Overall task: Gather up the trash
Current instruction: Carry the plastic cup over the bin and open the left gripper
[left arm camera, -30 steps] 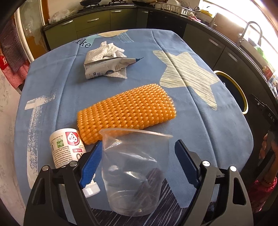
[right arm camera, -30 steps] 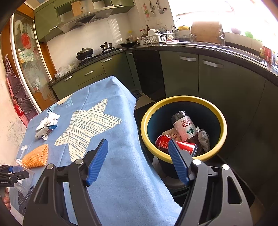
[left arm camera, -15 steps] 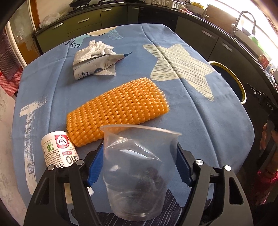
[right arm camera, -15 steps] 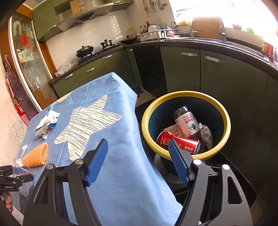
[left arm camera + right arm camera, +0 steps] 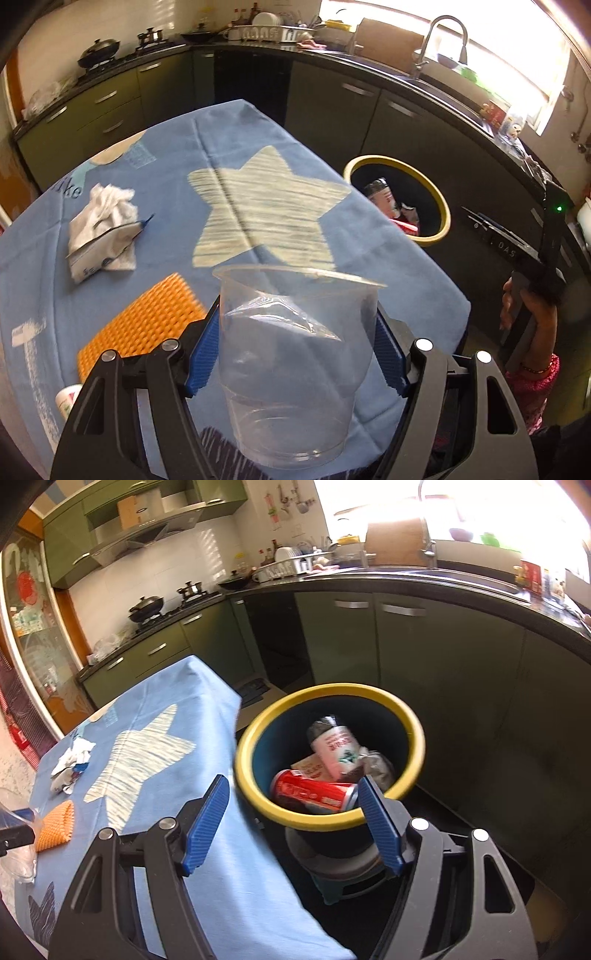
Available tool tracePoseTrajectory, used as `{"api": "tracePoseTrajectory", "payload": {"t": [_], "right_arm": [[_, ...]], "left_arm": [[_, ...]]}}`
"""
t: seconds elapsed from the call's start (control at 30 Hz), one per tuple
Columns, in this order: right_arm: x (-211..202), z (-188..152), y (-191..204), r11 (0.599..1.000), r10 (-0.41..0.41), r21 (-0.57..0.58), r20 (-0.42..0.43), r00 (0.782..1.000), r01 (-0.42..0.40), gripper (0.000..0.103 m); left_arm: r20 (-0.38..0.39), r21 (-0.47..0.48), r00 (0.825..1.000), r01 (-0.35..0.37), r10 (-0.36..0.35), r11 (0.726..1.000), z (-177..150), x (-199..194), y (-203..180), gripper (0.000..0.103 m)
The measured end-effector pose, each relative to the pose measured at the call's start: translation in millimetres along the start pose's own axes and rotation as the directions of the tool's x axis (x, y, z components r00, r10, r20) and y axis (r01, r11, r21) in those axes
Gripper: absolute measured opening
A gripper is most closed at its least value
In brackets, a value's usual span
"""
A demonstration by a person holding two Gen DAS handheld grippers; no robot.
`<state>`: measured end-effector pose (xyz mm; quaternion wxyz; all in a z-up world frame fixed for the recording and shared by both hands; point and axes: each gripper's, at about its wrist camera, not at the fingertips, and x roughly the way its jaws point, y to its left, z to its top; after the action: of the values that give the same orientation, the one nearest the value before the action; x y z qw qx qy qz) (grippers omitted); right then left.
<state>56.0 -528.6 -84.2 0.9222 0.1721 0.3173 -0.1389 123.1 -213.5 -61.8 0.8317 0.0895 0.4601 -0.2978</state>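
My left gripper (image 5: 297, 325) is shut on a clear plastic cup (image 5: 295, 369), its blue pads pressing both sides, and holds it upright above the blue tablecloth (image 5: 388, 266). Beyond the table's right edge stands a dark bin with a yellow rim (image 5: 441, 221). In the right wrist view my right gripper (image 5: 293, 786) is open with nothing between its fingers, hanging beside the table just in front of the bin (image 5: 243, 771). Inside the bin lie a red can (image 5: 314, 794), a white bottle (image 5: 336, 749) and wrappers. The cup (image 5: 14, 812) shows at that view's left edge.
On the table lie an orange mesh sleeve (image 5: 147, 325), a crumpled tissue with a flattened carton (image 5: 103, 229) and a small white bottle (image 5: 68, 398). Green kitchen cabinets (image 5: 424, 657) run behind the bin. A hand in a pink sleeve (image 5: 528, 306) holds the right gripper.
The left gripper's jaws closed on the cup, then lifted it off the table and swung right toward the bin. The right gripper shifted a little, staying open.
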Motion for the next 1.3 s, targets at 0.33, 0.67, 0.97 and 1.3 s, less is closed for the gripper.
{"api": "tracePoseTrajectory", "payload": {"t": [0.33, 0.67, 0.97, 1.3], "right_arm": [[6.3, -4.4, -64.3, 0.991, -0.071, 0.117, -0.01, 0.997, 0.072, 0.069], [12.7, -13.3, -105.5, 0.974, -0.106, 0.194, -0.042, 0.993, 0.112, 0.069], [14.3, -14.1, -110.4, 0.972, -0.105, 0.205, -0.045, 0.993, 0.112, 0.069], [16.5, -8.1, -83.6, 0.986, -0.064, 0.153, -0.041, 0.997, 0.069, 0.069]], "left_arm": [[-0.073, 0.172, 0.979, 0.201, -0.191, 0.964, 99.0, 75.0, -103.9, 0.072], [-0.108, 0.222, 0.975, 0.214, -0.195, 0.951, 188.0, 193.5, -162.8, 0.073], [-0.123, 0.135, 0.984, 0.146, -0.13, 0.98, 201.8, 228.7, -151.7, 0.09], [0.082, 0.058, 0.986, 0.14, -0.144, 0.988, 164.0, 79.4, -110.2, 0.093]]}}
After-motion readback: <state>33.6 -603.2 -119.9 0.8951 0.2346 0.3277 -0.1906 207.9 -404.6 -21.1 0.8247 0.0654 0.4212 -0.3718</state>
